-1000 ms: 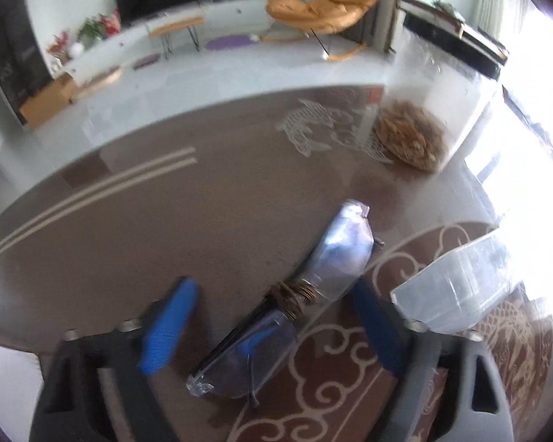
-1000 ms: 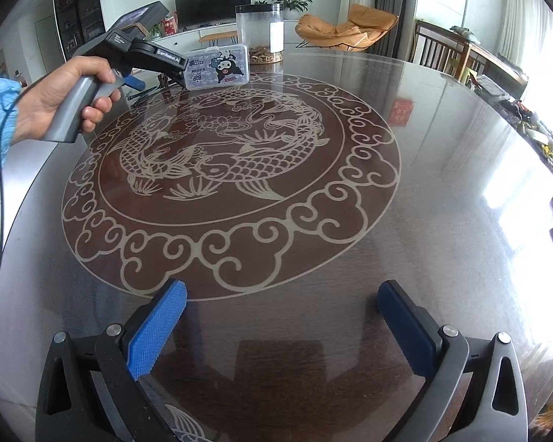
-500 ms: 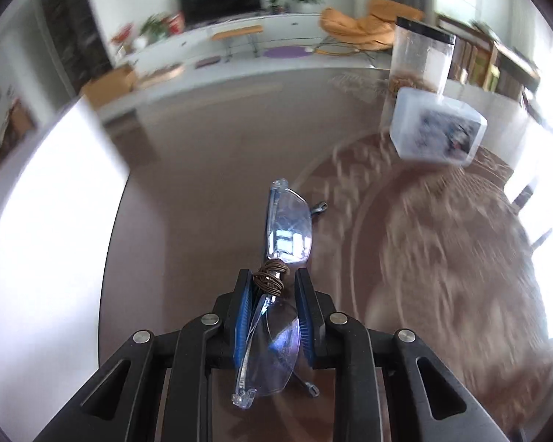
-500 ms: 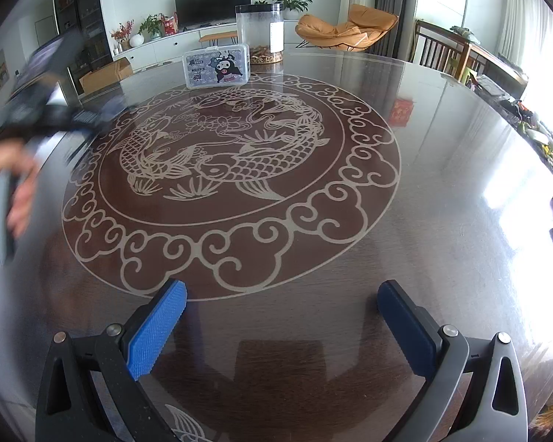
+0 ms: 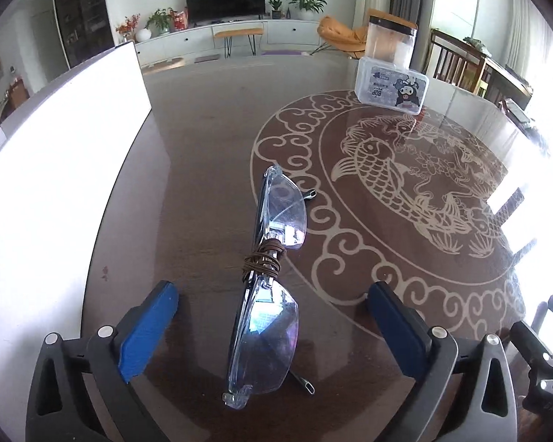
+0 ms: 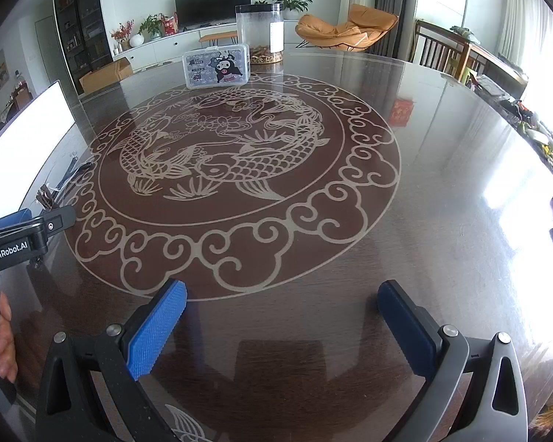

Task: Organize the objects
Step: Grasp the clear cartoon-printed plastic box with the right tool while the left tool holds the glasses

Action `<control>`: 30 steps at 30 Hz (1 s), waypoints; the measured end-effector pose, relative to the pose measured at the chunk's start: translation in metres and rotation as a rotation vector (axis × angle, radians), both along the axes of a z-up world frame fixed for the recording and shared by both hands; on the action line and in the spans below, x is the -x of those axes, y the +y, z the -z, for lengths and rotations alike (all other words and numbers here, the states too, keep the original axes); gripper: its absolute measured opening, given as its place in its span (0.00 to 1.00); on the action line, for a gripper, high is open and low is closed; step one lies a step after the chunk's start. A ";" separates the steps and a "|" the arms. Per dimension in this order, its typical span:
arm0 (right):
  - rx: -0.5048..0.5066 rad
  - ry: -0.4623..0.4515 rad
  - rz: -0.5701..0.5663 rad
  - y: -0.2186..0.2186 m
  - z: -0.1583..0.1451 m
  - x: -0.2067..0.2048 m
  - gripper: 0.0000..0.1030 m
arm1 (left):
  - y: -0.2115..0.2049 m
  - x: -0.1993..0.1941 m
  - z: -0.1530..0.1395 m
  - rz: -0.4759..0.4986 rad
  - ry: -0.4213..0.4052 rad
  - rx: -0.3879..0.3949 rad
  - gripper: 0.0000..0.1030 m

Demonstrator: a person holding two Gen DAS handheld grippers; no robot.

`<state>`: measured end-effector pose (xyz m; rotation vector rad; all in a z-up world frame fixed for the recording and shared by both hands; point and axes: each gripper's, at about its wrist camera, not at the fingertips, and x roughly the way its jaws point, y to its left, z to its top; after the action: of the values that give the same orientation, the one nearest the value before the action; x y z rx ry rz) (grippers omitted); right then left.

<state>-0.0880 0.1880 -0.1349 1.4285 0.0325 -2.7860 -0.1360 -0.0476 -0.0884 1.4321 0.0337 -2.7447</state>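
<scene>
Living room; dark round glossy surface point(image 6: 424, 202) with pale koi inlay. Half a second earlier the left tongs point(image 5: 272, 328) were clamped on the clear-lensed glasses with brown cord wound at the bridge point(image 5: 267, 280); now they gape wide, holding nothing, and the glasses lie on the surface between the pads, near its left edge. Right tongs point(image 6: 282, 326) unchanged: wide open, empty, with broad bare surface ahead. Count: one pair of glasses, one clear lidded cartoon-sticker box point(image 6: 216, 66), one tall clear canister point(image 6: 260, 33) just behind it.
</scene>
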 end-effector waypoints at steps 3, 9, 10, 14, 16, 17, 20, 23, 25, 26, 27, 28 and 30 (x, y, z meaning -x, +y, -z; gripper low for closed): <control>0.000 0.000 0.000 0.000 0.000 0.000 1.00 | -0.001 0.001 -0.001 -0.001 0.003 -0.001 1.00; 0.000 0.000 0.000 0.000 0.000 0.000 1.00 | -0.001 0.000 0.000 -0.002 0.003 -0.001 1.00; 0.000 0.000 0.000 0.000 0.000 0.000 1.00 | -0.001 0.000 0.000 -0.002 0.003 -0.001 1.00; 0.000 0.000 0.001 0.000 0.000 0.000 1.00 | -0.002 -0.001 -0.002 -0.003 0.003 0.000 1.00; 0.000 0.000 0.001 0.000 0.000 0.000 1.00 | -0.002 -0.001 -0.002 -0.004 0.004 0.000 1.00; 0.000 0.000 0.001 0.000 0.000 0.000 1.00 | -0.002 -0.001 -0.002 -0.005 0.004 0.000 1.00; 0.000 0.000 0.001 0.000 0.000 0.000 1.00 | -0.001 0.000 -0.002 -0.005 0.004 0.000 1.00; 0.001 0.000 0.001 0.000 0.000 0.000 1.00 | -0.001 -0.003 -0.003 -0.007 0.004 0.001 1.00; 0.013 -0.004 -0.021 0.001 -0.001 0.001 1.00 | -0.001 -0.003 -0.003 -0.007 0.004 0.001 1.00; 0.036 -0.003 -0.039 0.003 -0.003 0.001 1.00 | -0.001 -0.002 -0.003 -0.007 0.004 0.001 1.00; 0.065 0.006 -0.061 0.004 -0.005 0.005 1.00 | -0.001 -0.002 -0.003 -0.007 0.005 0.001 1.00; 0.080 0.026 -0.087 0.005 -0.009 0.013 1.00 | -0.001 -0.002 -0.003 -0.007 0.005 0.001 1.00; 0.038 0.069 -0.162 0.002 -0.021 0.037 1.00 | -0.001 -0.002 -0.002 -0.007 0.005 0.001 1.00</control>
<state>-0.1250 0.1896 -0.1135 1.2603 0.0904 -2.6885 -0.1340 -0.0488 -0.0859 1.4228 0.0371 -2.7424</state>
